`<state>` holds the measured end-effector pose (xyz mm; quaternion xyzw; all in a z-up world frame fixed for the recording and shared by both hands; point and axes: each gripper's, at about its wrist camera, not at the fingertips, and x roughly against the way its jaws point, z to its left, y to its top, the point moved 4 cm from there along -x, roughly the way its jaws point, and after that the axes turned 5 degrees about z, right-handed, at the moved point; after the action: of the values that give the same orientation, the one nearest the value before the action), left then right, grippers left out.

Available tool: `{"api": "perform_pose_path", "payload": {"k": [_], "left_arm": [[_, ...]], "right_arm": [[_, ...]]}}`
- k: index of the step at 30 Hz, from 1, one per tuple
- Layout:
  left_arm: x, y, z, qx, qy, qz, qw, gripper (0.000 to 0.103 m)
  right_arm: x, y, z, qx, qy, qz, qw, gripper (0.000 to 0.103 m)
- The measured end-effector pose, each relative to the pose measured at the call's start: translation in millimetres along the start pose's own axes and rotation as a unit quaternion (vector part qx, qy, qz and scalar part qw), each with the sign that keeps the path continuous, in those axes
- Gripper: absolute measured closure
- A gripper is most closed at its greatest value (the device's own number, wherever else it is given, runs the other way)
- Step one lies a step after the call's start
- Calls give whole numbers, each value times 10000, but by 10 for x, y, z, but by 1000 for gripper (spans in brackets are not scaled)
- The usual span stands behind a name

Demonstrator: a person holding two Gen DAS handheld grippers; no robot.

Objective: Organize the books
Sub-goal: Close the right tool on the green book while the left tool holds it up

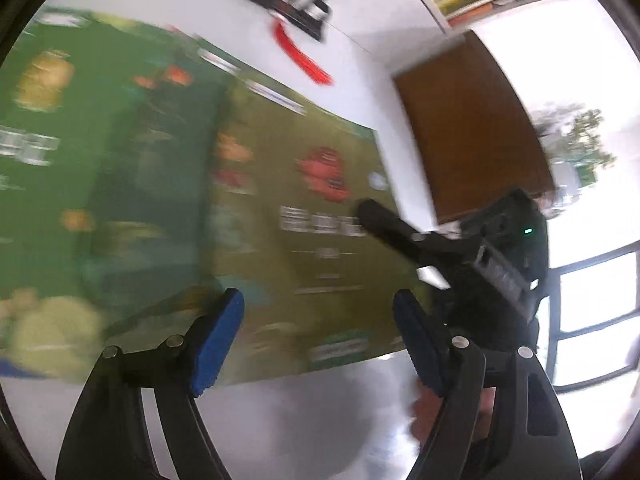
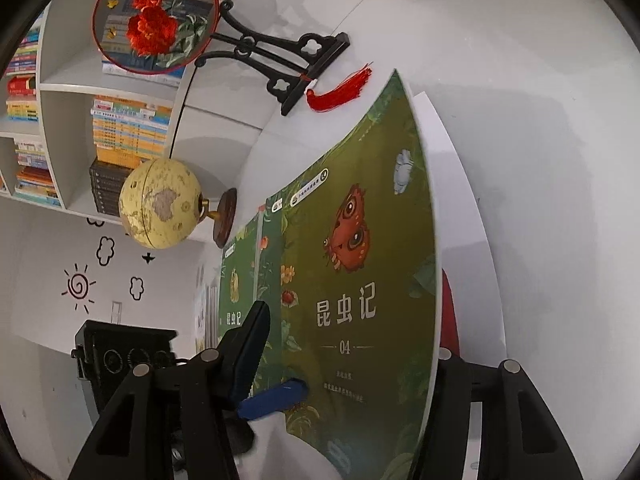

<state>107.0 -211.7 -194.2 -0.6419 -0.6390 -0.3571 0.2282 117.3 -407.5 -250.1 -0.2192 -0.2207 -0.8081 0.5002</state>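
Observation:
An olive-green book [image 2: 360, 280] with an orange moth and the number 04 on its cover lies over a darker green book [image 2: 236, 276] on the white table [image 2: 540, 160]. My right gripper [image 2: 352, 332] is shut on the olive book: one finger [image 2: 248, 344] lies over the cover and the other is hidden behind the book's edge. In the blurred left wrist view both books [image 1: 312, 208] fill the middle, and a black right finger [image 1: 384, 224] rests on the olive cover. My left gripper [image 1: 318, 336] stands open at the books' near edge. One of its blue pads [image 2: 276, 398] reaches the olive cover.
A yellow globe [image 2: 160, 204] and a round flower fan [image 2: 154, 16] on a black stand [image 2: 280, 56] with a red tassel [image 2: 340, 90] stand behind the books. A white bookshelf [image 2: 120, 132] holds several books. A brown panel [image 1: 468, 132] and a window [image 1: 592, 300] are at the right.

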Motion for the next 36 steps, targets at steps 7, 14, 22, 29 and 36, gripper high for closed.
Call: {"api": "perform_pose_path", "payload": {"k": [7,14,22,29,36], "left_arm": [[168,-273,292,158,220,76,9996,29],[104,-403,322,172,96,182,9996,29],[75,-292,325,208,4,119,9997,29],[127,-316,240,-109,38,76,9999,28],[266,-531,70,-348,-103,111,9993,28]], "right_arm": [[-95,-31,186,817,-727,364,9933,47],[-265,-284,406,1930,-1369,715,9690,45],[-264,-495,418,2277,-1338,943,9599,45],[-275,-518,443,2358,-1334,1050,9569,45],[-275,-626,478,2504,-1311,1296,9504,45]]}}
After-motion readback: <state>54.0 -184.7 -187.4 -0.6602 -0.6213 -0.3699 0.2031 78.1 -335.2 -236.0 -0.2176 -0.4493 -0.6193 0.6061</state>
